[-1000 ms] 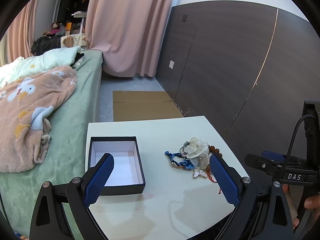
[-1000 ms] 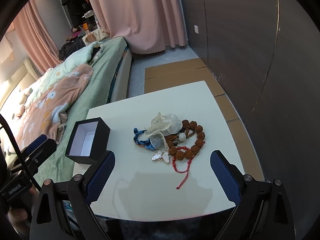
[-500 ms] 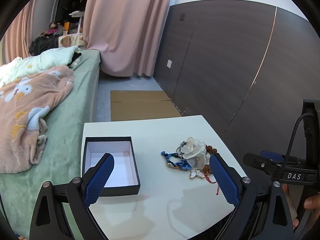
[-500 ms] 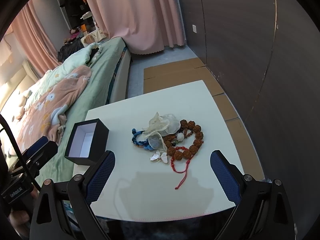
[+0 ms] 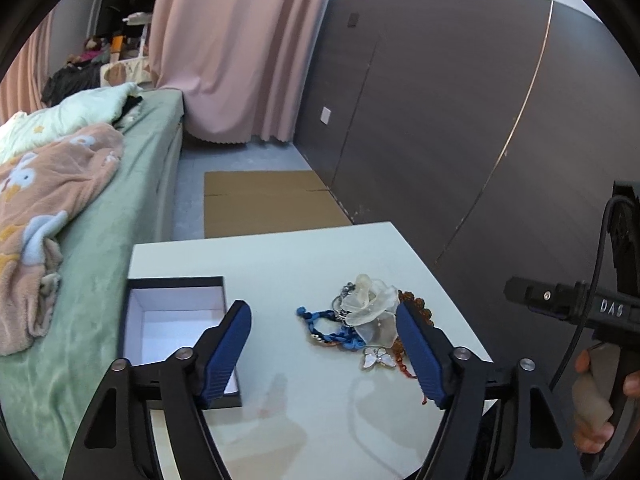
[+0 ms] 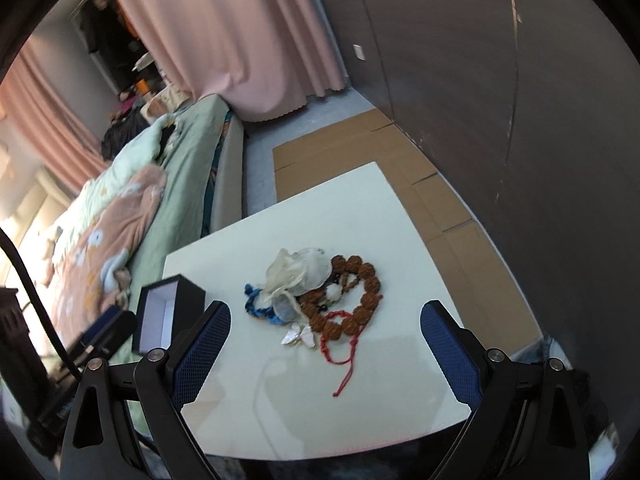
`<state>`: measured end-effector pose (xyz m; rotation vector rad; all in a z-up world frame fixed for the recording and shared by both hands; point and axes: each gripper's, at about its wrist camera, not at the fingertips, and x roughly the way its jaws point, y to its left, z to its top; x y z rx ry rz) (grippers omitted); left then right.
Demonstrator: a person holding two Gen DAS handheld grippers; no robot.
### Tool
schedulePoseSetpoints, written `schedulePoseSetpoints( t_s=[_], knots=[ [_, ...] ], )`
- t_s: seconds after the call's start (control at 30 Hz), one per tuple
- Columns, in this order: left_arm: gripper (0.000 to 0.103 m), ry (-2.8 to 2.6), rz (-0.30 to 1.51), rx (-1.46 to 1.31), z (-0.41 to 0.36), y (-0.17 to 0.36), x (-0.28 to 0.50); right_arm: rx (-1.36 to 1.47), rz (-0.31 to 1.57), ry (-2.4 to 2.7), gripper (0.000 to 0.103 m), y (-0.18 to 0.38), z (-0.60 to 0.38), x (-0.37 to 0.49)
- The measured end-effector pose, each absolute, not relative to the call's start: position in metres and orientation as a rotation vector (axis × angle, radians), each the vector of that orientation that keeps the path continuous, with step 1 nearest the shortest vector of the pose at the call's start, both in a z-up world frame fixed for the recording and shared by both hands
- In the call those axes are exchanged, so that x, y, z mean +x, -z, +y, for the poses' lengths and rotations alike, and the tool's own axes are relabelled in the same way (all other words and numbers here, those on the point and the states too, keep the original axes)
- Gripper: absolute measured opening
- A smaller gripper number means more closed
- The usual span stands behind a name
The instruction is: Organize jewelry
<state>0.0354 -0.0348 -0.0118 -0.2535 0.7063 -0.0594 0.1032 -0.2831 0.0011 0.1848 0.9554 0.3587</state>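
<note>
A tangle of jewelry lies on the white table (image 5: 280, 264): a translucent white flower piece (image 5: 370, 302), a blue braided bracelet (image 5: 332, 330), a white butterfly charm (image 5: 378, 358), brown bead bracelet (image 6: 360, 292) and a red cord (image 6: 344, 364). An open black box with white lining (image 5: 172, 320) stands at the table's left. My left gripper (image 5: 322, 344) hovers above the table's near side, its jaws closing with nothing between them. My right gripper (image 6: 326, 344) stands open over the near edge, empty, the pile ahead of it.
A green bed (image 5: 100, 280) with a pink blanket (image 5: 44, 200) borders the table's left. A dark panelled wall (image 5: 460, 120) runs along the right. Flattened cardboard (image 5: 264, 204) lies on the floor beyond the table, pink curtains (image 5: 240, 48) behind. A hand (image 5: 592, 396) holds the other gripper's handle at right.
My left gripper's fingers have come closer together and it has eased forward toward the pile. The right gripper has rolled, tilting its view, and shifted sideways.
</note>
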Motion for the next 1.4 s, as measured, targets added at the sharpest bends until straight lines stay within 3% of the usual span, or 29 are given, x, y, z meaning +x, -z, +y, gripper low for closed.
schedulePoseSetpoints(
  t_s=[0.47, 0.77, 0.9, 1.1, 1.27, 1.3, 1.4],
  knots=[
    [0.064, 0.117, 0.785, -0.277, -0.064, 0.047, 0.081, 0.317, 1.075, -0.335, 0.095, 0.03, -0.302, 0.145],
    [0.06, 0.135, 0.818, -0.257, -0.08, 0.071, 0.109, 0.367, 1.218, -0.301, 0.067, 0.072, -0.301, 0.177],
    [0.05, 0.155, 0.852, -0.265, -0.084, 0.083, 0.119, 0.378, 1.265, -0.282, 0.055, 0.088, -0.299, 0.188],
    [0.047, 0.172, 0.871, -0.268, -0.087, 0.094, 0.126, 0.383, 1.3, -0.267, 0.051, 0.101, -0.292, 0.201],
    [0.017, 0.163, 0.877, -0.238, -0.09, 0.1, 0.132, 0.385, 1.314, -0.259, 0.051, 0.106, -0.287, 0.209],
    [0.005, 0.166, 0.871, -0.232, -0.091, 0.099, 0.132, 0.382, 1.314, -0.26, 0.051, 0.107, -0.285, 0.209],
    [0.004, 0.189, 0.86, -0.253, -0.088, 0.093, 0.132, 0.362, 1.313, -0.26, 0.05, 0.107, -0.28, 0.211]
  ],
)
